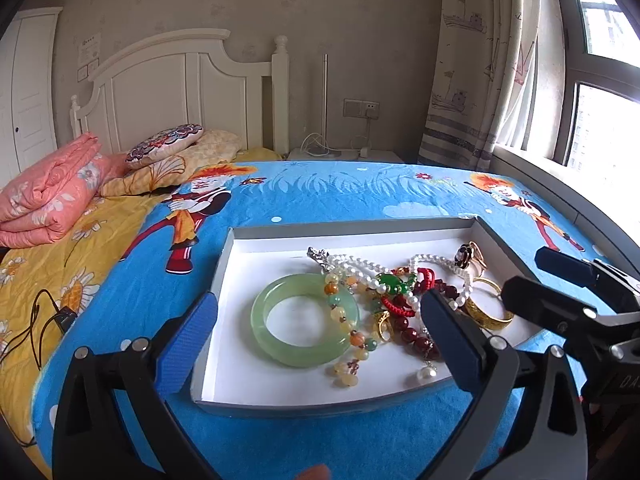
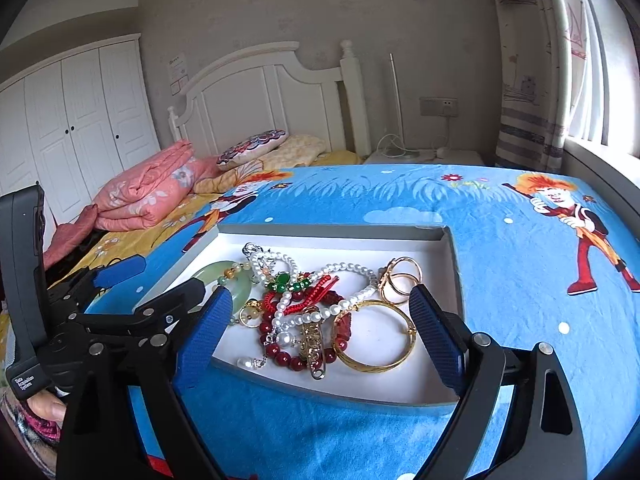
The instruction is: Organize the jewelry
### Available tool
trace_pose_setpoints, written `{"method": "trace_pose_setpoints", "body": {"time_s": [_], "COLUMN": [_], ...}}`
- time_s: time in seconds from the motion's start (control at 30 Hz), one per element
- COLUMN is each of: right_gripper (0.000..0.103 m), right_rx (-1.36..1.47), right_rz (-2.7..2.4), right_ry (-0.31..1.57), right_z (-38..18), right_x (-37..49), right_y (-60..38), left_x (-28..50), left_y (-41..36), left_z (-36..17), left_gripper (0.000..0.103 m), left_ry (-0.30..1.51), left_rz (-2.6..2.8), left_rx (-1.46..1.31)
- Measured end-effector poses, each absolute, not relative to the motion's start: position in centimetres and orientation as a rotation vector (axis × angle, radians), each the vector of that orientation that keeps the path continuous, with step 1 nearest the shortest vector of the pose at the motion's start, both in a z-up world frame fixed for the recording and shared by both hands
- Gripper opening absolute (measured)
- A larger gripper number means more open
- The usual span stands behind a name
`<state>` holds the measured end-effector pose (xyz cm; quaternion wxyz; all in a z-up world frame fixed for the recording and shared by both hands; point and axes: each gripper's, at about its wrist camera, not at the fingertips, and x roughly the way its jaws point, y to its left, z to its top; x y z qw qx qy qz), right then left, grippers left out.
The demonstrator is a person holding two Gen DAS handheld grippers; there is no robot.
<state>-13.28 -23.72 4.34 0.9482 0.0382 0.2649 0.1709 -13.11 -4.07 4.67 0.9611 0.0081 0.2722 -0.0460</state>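
Note:
A shallow white tray with grey walls [image 1: 224,264] [image 2: 450,248] lies on the blue cartoon bedspread. In it lie a green jade bangle [image 1: 262,328] [image 2: 208,274], a tangled pile of pearl strands [image 1: 360,266] [image 2: 352,270], dark red beads [image 1: 412,332] [image 2: 280,356], a red cord, a gold bangle [image 1: 488,318] [image 2: 384,364] and gold rings [image 2: 400,280]. My left gripper [image 1: 320,344] is open, above the tray's near edge, around the jade bangle. My right gripper [image 2: 324,332] is open, above the tray's near side, over the tangle. Each gripper shows in the other's view [image 1: 560,280] [image 2: 132,280].
A folded pink quilt [image 1: 48,196] and pillows [image 1: 168,148] lie at the head of the bed on the left. A black cable [image 1: 48,320] lies on the yellow sheet. The window sill [image 1: 560,184] runs along the right.

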Motion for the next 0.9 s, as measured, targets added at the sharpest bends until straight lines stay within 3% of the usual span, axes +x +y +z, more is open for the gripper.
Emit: {"method": "trace_pose_setpoints", "body": {"time_s": [0.9], "right_gripper": [0.086], "right_rx": [0.013], "right_rz": [0.250], "right_ry": [0.555], "right_z": [3.2], "right_x": [-13.5], "right_y": [-23.0], "left_x": [-14.4], "left_y": [-3.1], "left_z": [3.5], "left_gripper": [0.100], "left_ry": [0.541], "left_rz": [-0.065], "left_rx": [0.057]}}
